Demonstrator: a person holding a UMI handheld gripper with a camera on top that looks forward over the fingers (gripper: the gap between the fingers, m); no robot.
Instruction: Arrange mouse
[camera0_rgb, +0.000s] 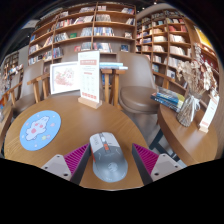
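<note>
A grey computer mouse (108, 158) with an orange wheel lies on the round wooden table (120, 120), between my gripper's (110, 160) two fingers. The pink pads (72, 158) flank it; the left pad is close to its side and a narrow gap shows at the right pad. The gripper is open around the mouse. A round light-blue mouse pad (40, 130) with a printed picture lies on the table to the left, ahead of the left finger.
A standing sign card (89, 80) in a wooden base stands at the table's far side. A second table (190, 135) with books and a glass vase (187, 110) is at the right. Chairs (138, 85) and bookshelves (90, 30) stand beyond.
</note>
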